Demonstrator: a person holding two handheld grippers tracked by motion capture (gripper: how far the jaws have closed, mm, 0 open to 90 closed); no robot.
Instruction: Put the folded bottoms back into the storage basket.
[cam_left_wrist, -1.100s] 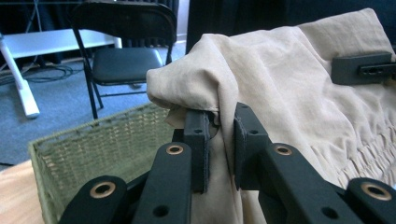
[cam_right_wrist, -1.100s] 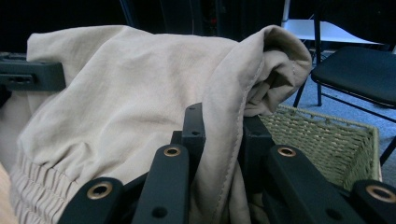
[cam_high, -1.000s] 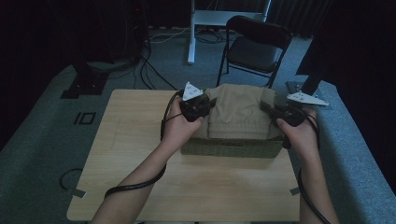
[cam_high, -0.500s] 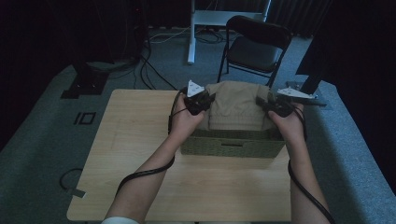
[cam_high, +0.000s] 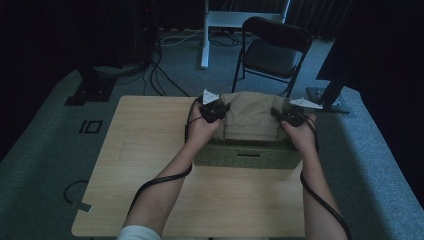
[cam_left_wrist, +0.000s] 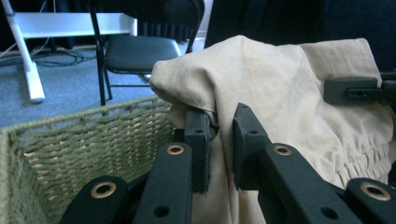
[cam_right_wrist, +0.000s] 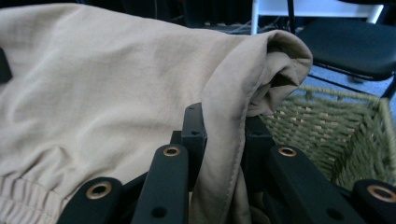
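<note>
1. high view: the left gripper (cam_high: 214, 110) and the right gripper (cam_high: 291, 117) hold the two ends of a folded beige garment (cam_high: 250, 117) above a green woven basket (cam_high: 247, 155) on the wooden table (cam_high: 150, 150). to do this step well, i'd lower both ends at the same pace so the fold lies flat inside.
2. left gripper view: the jaws are nearly closed, pinching a fold of the garment (cam_left_wrist: 280, 93) between the pads. the basket's woven wall (cam_left_wrist: 93, 140) sits just below and beside it. best to hold the grip until the cloth rests on the basket floor.
3. right gripper view: the jaws are clamped on the garment's other edge (cam_right_wrist: 116, 84), with the basket corner (cam_right_wrist: 345, 126) beyond it. keep the cloth taut between the hands and clear of the rim.
</note>
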